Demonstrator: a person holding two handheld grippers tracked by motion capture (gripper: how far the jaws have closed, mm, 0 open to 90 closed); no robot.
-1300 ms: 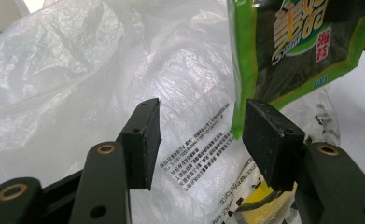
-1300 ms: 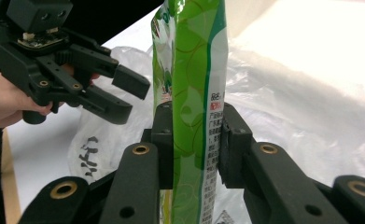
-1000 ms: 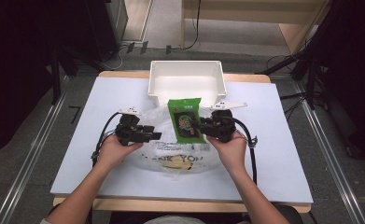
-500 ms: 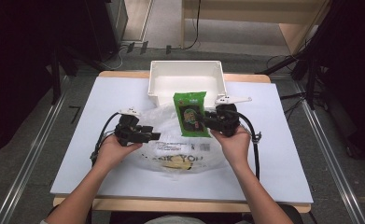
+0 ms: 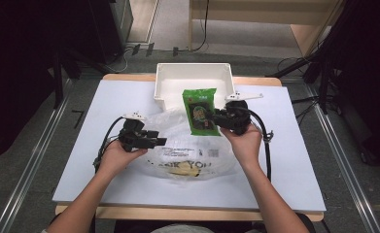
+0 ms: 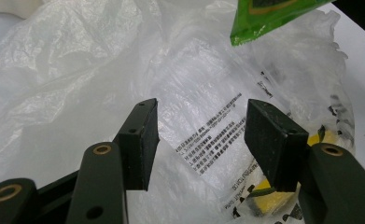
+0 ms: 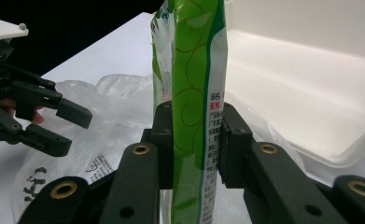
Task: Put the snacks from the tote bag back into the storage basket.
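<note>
So the green packet [image 5: 200, 110] is up off the desk, clamped in your right gripper [image 5: 217, 119]. In the right gripper view both pads press flat on its two faces, with the packet [image 7: 191, 93] standing edge-on between them. From above it hangs over the far middle of the desk, its top end overlapping the near rim of the white bin [image 5: 193, 79] and its lower end over the crumpled clear plastic bag [image 5: 187, 150].

That bag is spread across the middle of the desk toward the near edge, printed side up, with black text and a bit of yellow showing. Your left gripper [image 5: 154, 141] sits over the bag's left part, jaws apart with nothing between them; in the left gripper view you just see bag film [image 6: 124, 93] through the gap, and the packet's corner [image 6: 264, 18] pokes in at the top.

The bin sits at the far edge of the desk [image 5: 80, 126], roughly centred.
</note>
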